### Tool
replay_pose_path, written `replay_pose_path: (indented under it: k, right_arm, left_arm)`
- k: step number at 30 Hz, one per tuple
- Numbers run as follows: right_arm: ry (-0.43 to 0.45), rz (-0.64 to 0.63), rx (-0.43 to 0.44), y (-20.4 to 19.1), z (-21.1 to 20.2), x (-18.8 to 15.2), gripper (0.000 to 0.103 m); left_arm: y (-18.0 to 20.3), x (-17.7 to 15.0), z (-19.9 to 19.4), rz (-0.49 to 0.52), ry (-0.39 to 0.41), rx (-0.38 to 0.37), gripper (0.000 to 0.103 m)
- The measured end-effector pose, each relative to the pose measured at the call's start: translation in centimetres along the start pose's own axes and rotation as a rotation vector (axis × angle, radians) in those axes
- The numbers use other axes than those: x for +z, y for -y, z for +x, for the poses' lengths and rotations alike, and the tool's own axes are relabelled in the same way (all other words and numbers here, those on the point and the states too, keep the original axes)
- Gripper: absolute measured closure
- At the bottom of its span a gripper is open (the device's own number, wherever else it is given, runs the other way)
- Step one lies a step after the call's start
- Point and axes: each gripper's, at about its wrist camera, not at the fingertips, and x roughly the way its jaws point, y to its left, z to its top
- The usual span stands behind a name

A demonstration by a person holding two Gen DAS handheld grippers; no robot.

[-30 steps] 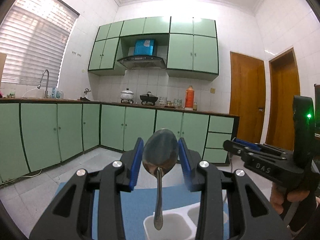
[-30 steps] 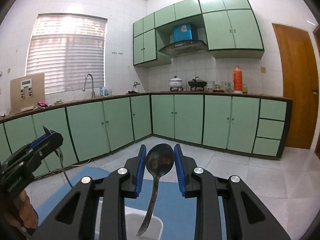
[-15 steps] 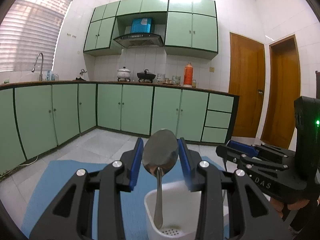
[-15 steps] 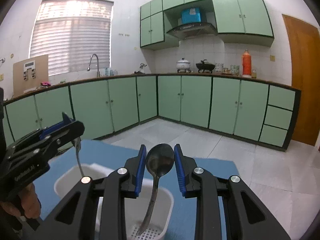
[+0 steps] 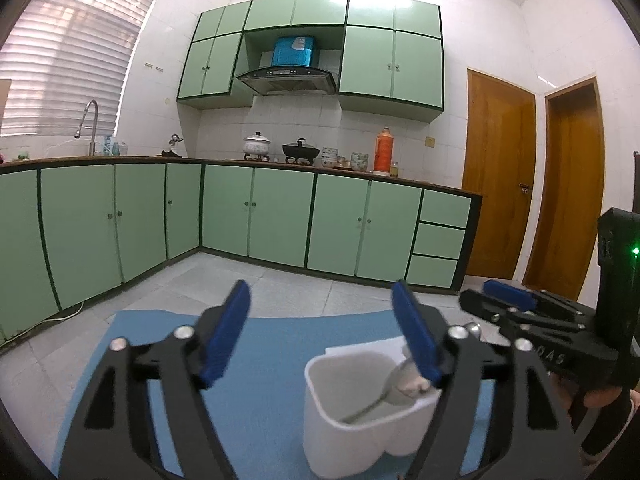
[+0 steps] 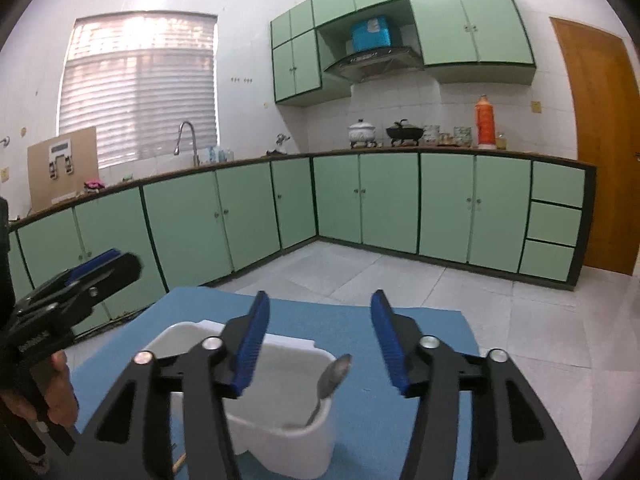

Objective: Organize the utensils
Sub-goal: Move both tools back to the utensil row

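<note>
A white two-compartment utensil holder [image 5: 340, 436] stands on a blue mat [image 5: 260, 364]. In the left wrist view my left gripper [image 5: 324, 320] hangs just above it. Its jaws are opening, and a metal spoon [image 5: 394, 386] leans free inside the near compartment, close to the right pad. The right wrist view shows my right gripper [image 6: 320, 344] over the holder [image 6: 280, 432], jaws opening too. A second spoon [image 6: 334, 372] rests loose against the holder's rim, below the gap between the pads. Each gripper appears at the edge of the other's view: right gripper [image 5: 496, 294], left gripper [image 6: 108, 266].
The mat [image 6: 400, 380] lies on a pale surface, with a tiled floor beyond. Green base cabinets [image 6: 400, 204] line the far walls under a worktop holding pots and an orange flask [image 6: 485, 122]. Wooden doors [image 5: 500, 184] stand at the right. A hand [image 6: 60, 396] grips the left tool.
Both grippers came down over the holder and opened. Each spoon left its pads and dropped into a compartment, now leaning on the rim.
</note>
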Motion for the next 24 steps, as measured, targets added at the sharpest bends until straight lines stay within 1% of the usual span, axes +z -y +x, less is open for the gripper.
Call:
replay_pose_path:
  k: [2, 5, 8, 11, 12, 16, 20, 22, 24]
  right_arm:
    - [0.004, 0.01, -0.015, 0.2, -1.1, 0.0, 0.03]
    - [0.011, 0.025, -0.027, 0.5, -3.4, -0.6, 0.02]
    - [-0.008, 0.031, -0.039, 0.5, -5.1, -1.5, 0.014]
    - [-0.041, 0.028, -0.072, 0.6, -6.7, -2.7, 0.011]
    - [-0.057, 0.031, -0.086, 0.7, -7.1, -3.2, 0.011]
    - [-0.156, 0.064, -0.124, 1.0, -7.8, -5.6, 0.01]
    - [-0.238, 0.079, -0.147, 1.0, -8.5, -8.2, 0.01]
    - [-0.27, 0.091, -0.148, 1.0, -8.8, -9.2, 0.01]
    - [-0.279, 0.098, -0.149, 0.9, -9.2, -9.8, 0.01]
  left_arm:
    - [-0.1, 0.1, -1.2, -0.002, -0.005, 0.014, 0.018]
    - [-0.2, -0.2, -3.3, -0.005, -0.025, 0.016, 0.013]
    - [-0.3, -1.0, -4.9, 0.0, -0.074, 0.033, 0.011]
    - [-0.7, -2.4, -6.1, -0.026, -0.163, 0.057, 0.01]
    - [-1.0, -3.1, -6.3, -0.044, -0.214, 0.07, 0.01]
    - [-2.2, -5.6, -6.5, -0.122, -0.36, 0.106, 0.01]
    - [-3.0, -8.0, -6.6, -0.131, -0.454, 0.178, 0.011]
    - [-3.3, -8.8, -6.3, -0.132, -0.489, 0.199, 0.011]
    - [-3.5, -9.3, -6.0, -0.134, -0.511, 0.202, 0.016]
